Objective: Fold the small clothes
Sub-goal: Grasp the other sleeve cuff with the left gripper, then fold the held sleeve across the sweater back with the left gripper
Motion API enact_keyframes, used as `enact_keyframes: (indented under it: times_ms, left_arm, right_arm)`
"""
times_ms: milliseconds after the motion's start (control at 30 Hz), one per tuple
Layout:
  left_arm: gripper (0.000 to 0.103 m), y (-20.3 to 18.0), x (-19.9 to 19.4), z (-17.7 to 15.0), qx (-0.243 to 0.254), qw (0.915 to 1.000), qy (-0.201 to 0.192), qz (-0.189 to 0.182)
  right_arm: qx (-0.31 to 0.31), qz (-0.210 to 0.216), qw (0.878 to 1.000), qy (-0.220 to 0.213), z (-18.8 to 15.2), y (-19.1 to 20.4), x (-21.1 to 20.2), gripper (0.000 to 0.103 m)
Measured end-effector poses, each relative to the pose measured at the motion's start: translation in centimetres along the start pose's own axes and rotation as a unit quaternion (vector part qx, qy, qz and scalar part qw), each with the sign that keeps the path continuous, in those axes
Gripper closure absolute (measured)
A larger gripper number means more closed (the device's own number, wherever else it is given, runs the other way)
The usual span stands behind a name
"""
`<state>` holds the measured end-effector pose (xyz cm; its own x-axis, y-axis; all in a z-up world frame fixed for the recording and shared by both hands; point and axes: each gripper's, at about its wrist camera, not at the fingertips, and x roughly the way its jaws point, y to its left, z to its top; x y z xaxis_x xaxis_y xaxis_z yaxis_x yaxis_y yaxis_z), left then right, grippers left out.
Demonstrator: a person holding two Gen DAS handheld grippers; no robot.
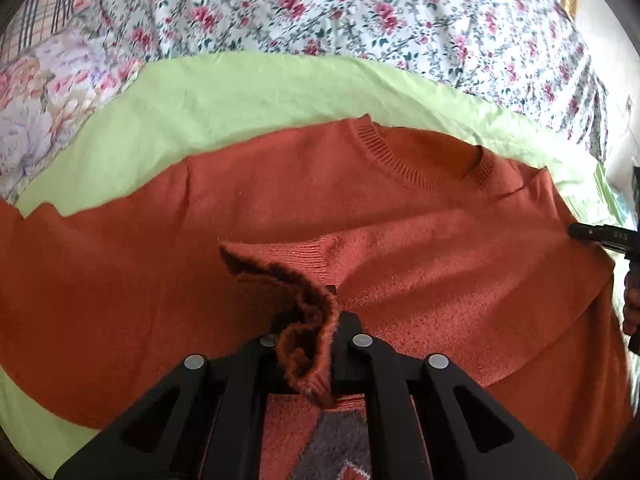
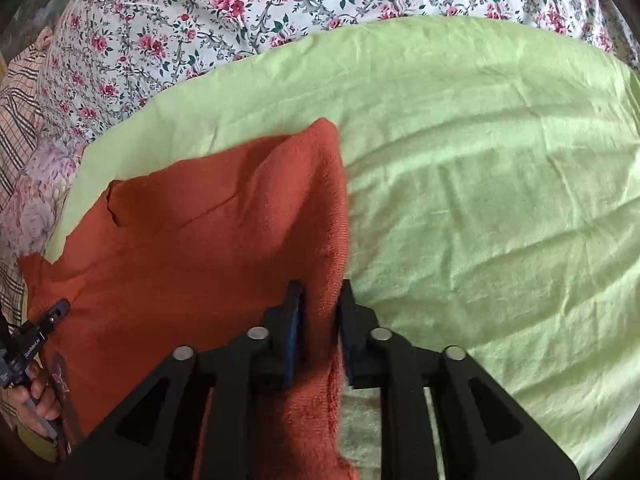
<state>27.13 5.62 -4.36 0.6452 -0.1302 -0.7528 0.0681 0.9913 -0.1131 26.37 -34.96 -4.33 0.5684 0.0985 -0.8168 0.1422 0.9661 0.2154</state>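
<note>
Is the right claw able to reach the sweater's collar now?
Probably not yet: the right claw straddles the sweater edge, and the collar lies farther off across open fabric, though nothing blocks the way.

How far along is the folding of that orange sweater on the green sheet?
Early. Done: the orange sweater lies spread on the green sheet, neckline flat. In hand: the left tongs are shut on a bunched knit edge lifted over the body; the right tongs straddle the sweater's side edge, grip unclear. Left: no finished fold shows yet.
</note>
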Motion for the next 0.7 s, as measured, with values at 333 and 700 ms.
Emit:
enact_keyframes:
  times_ms: [333, 700]
  left_arm:
    - [0.063, 2.1, -2.4, -1.0, -0.005, 0.9995, 0.003, 0.031]
    - [0.028, 12.2, -9.5, -5.5, -0.140, 0.9878, -0.040, 0.056]
  right_arm:
    - [-0.017, 0.048, 0.998, -0.035, 0.1, 3.7, -3.3, 0.062]
    - [-0.040, 0.156, 0.987, 0.011, -6.4, 10.2, -3.2, 0.050]
